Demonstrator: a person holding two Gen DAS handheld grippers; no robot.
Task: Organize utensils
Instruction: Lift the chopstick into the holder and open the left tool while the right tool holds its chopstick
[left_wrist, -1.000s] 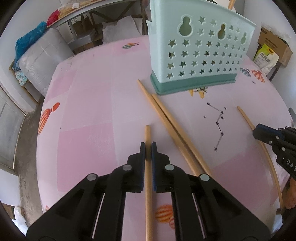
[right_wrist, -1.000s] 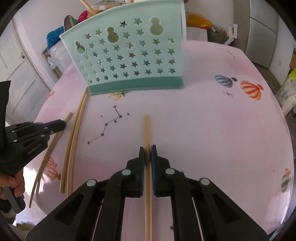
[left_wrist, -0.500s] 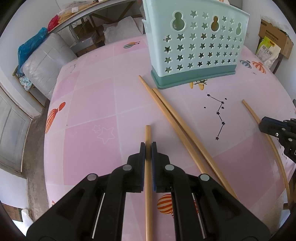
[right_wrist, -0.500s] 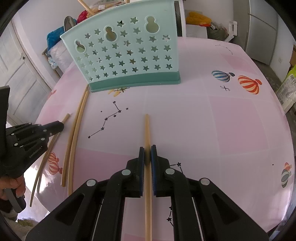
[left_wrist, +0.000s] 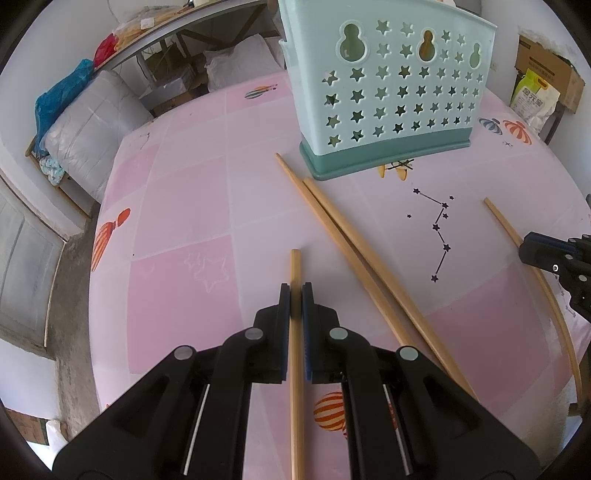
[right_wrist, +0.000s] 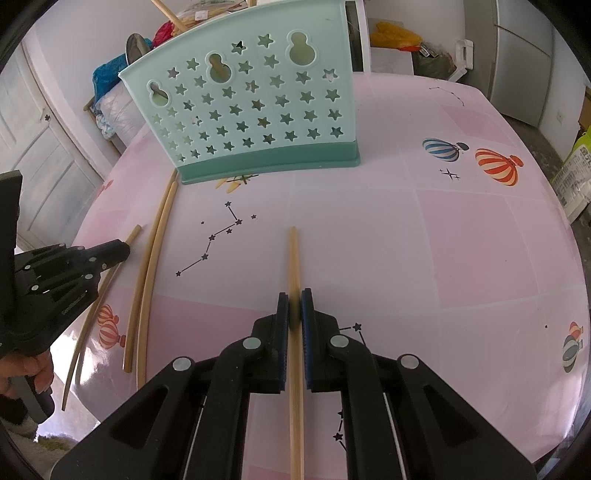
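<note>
Each claw, left (left_wrist: 295, 295) and right (right_wrist: 294, 302), is clamped on a chopstick (left_wrist: 295, 269), so the carrying step looks underway; next, each must tip upright into the holder (left_wrist: 384, 92) ahead.

Right claw (right_wrist: 294, 308) pinches chopstick (right_wrist: 293, 258) before holder (right_wrist: 255, 110).

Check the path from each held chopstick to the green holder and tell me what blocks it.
Nothing visible blocks either. The left gripper and right gripper each clamp a chopstick, and bare tablecloth leads to the holder. Two loose chopsticks lie aside.
</note>
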